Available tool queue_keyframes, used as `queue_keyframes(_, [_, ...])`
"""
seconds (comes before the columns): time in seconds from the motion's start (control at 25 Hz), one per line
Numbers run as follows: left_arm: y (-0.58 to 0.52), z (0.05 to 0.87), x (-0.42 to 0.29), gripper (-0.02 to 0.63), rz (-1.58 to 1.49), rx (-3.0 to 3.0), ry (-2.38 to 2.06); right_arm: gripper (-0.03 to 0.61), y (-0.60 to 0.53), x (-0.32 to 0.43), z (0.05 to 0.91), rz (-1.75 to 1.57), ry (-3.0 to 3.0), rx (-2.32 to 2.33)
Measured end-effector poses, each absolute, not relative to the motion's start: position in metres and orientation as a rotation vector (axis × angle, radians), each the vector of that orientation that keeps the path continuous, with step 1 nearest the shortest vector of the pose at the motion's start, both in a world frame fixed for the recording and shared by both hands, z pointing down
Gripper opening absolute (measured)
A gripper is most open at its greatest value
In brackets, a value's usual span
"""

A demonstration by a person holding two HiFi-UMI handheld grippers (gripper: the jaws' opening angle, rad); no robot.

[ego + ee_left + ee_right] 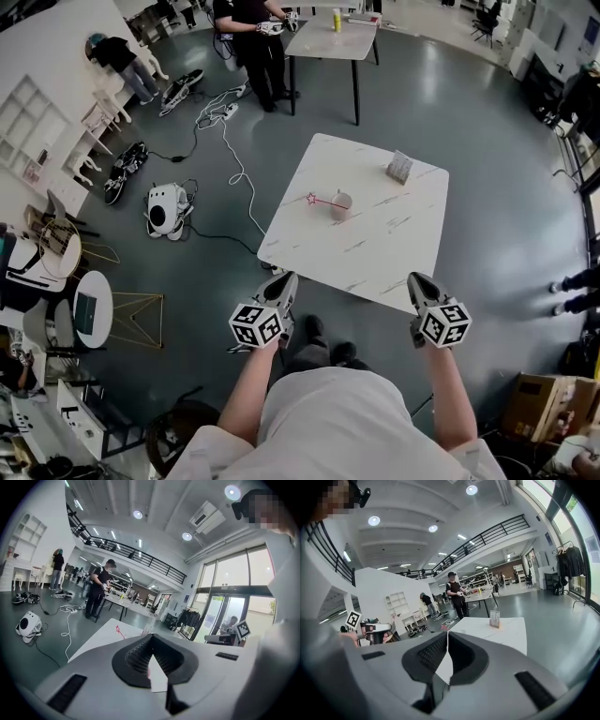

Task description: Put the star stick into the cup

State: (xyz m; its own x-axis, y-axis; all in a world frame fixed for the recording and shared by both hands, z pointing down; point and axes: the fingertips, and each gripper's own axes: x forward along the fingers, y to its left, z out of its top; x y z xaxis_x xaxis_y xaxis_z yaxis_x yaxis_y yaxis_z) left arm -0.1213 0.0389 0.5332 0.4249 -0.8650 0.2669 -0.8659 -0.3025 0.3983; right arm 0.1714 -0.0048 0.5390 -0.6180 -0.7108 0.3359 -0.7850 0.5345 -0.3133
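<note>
Left gripper [285, 278]: clenched, nothing held, hovering off the near table edge.
Right gripper [418, 279]: jaws closed together, empty, also at the near edge.
Stick [324, 201]: on the table [394, 253], well apart from both grippers. Star end is left of the cup [341, 204], other end at the cup; in it or just against it cannot be told.
Handling: judged light, thin, stiff; likely to roll or slip; star probably fragile.
Grip: best taken on the shaft near the star, jaws opened first.
Risk: cup looks light, could be tipped.
</note>
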Motion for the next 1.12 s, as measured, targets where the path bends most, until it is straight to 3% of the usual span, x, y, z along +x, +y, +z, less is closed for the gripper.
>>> queue_keyframes(1.12, [0.048, 0.522, -0.168, 0.014, -0.007, 2.211, -1.422, 0.026, 0.019, 0.164, 0.514, 0.648, -2.590, 1.450])
